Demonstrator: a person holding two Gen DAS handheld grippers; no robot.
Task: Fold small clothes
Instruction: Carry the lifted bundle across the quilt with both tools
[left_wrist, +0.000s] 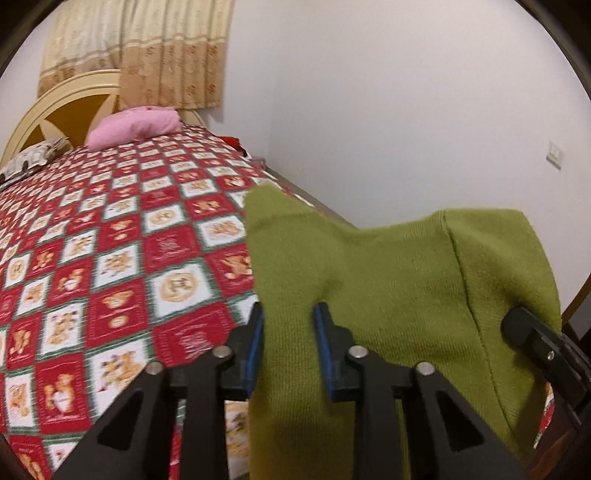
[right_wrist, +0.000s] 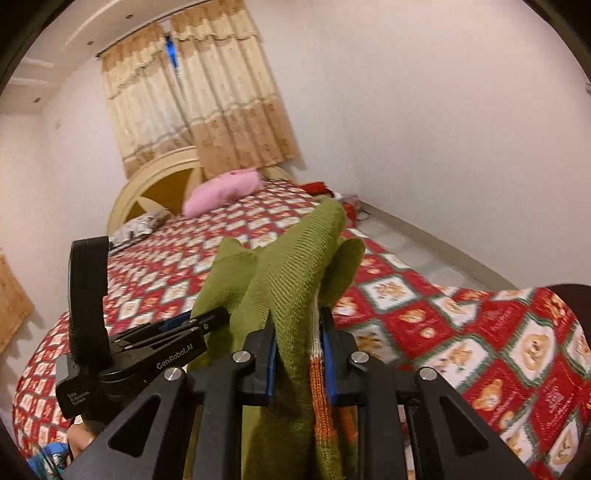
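both grippers (left_wrist: 288, 314) (right_wrist: 297, 332) clamp green knit garment (left_wrist: 388, 266) above bed (left_wrist: 110, 240).

The left gripper (left_wrist: 288, 314) pinches a green knitted garment (left_wrist: 388, 280) between its blue pads, the cloth draped toward the camera over a bed with a red patchwork quilt (left_wrist: 110, 258). At the garment's right edge sits the right gripper (left_wrist: 524, 328). Beyond the garment, a pink pillow (left_wrist: 133, 127) lies by the headboard (left_wrist: 55, 107).

"GenRobot.AI" – left tool (right_wrist: 207, 319) (side)
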